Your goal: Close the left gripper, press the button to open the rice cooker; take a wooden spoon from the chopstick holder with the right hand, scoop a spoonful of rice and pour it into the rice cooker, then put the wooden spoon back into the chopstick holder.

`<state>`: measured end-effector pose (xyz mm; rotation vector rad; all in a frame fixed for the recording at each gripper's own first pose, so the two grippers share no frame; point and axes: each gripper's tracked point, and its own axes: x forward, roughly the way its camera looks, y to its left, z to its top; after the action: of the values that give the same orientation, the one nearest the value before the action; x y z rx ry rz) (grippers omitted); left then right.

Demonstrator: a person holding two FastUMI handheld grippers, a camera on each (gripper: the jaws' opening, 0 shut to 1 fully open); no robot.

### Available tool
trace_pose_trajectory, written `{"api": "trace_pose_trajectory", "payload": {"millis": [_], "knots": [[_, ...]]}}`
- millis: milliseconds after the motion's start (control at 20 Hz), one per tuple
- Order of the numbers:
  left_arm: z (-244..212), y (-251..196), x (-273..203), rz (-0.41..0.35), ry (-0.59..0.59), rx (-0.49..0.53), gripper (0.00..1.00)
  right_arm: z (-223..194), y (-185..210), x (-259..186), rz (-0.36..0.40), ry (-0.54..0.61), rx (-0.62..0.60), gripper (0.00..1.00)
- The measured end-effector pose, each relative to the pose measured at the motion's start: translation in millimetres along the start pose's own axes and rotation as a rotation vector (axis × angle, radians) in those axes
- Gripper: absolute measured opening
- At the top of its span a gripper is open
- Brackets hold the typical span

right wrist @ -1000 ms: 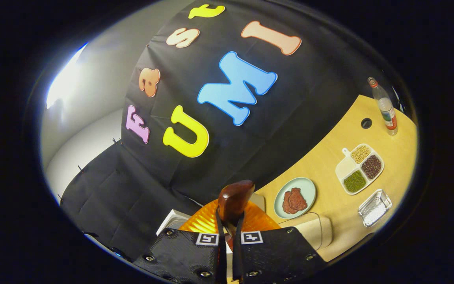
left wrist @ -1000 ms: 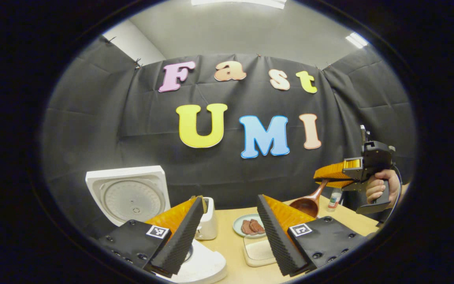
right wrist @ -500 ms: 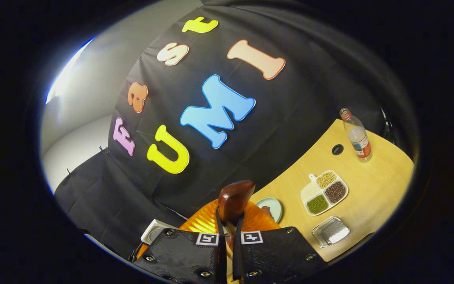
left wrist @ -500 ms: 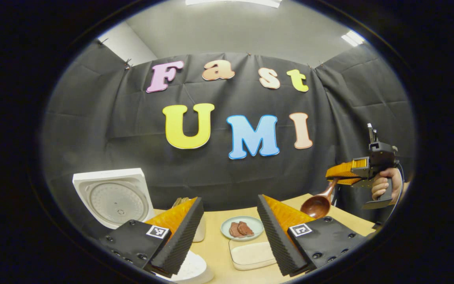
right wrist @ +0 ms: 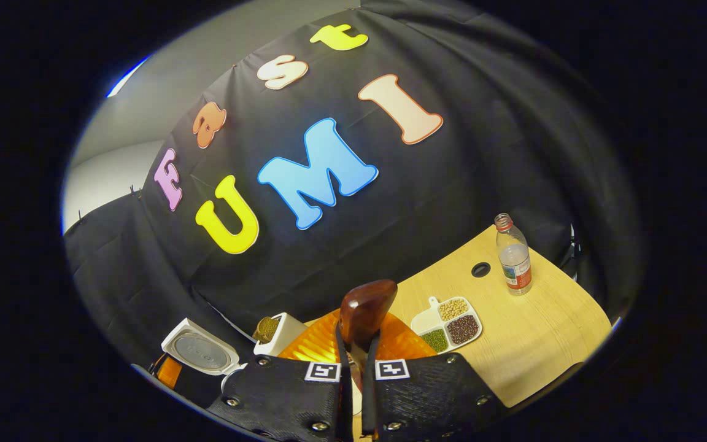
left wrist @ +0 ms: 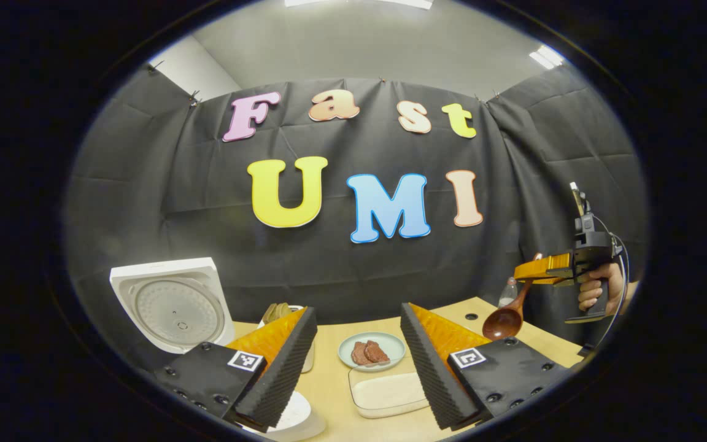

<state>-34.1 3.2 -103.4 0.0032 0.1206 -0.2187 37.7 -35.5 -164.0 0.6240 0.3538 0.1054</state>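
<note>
Table point(right wrist: 550, 344); bottle point(right wrist: 514, 256); divided dish point(right wrist: 448, 324)

A white rice cooker point(left wrist: 172, 304) stands on the pale wood-grain table point(right wrist: 544, 344). The wooden spoon point(left wrist: 507, 319) is glossy reddish-brown. The plate point(left wrist: 370, 351) is pale green, the divided tray point(right wrist: 447, 325) white.

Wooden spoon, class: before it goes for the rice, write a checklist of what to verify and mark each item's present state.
1. Rice cooker lid open: ok.
2. Right claw shut on the wooden spoon: ok.
3. Spoon bowl hanging below the handle, clear of the table: ok.
4. Rice container uncovered: ok.
5. Left claw open, holding nothing: ok.
6. Spoon bowl empty: cannot tell.
</note>
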Motion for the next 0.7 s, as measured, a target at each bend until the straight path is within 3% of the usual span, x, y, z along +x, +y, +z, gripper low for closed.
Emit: {"api": "trace_pose_trajectory", "payload": {"millis": [350, 400, 700], "knots": [[-4.7, -5.9, -0.5, 0.002, 0.026, 0.022, 0.99, -8.7, -27.6, 7.8, -0.101, 0.021, -0.197, 0.06], [-6.6, -7.3, 0.0, 0.002, 0.031, 0.023, 0.95, -10.5, -28.9, 7.9, -0.107, 0.029, -0.220, 0.06], [-9.0, -16.7, -2.9, 0.001, 0.054, 0.049, 0.95, -25.7, -47.6, 18.9, -0.141, 0.055, -0.272, 0.06]]}}
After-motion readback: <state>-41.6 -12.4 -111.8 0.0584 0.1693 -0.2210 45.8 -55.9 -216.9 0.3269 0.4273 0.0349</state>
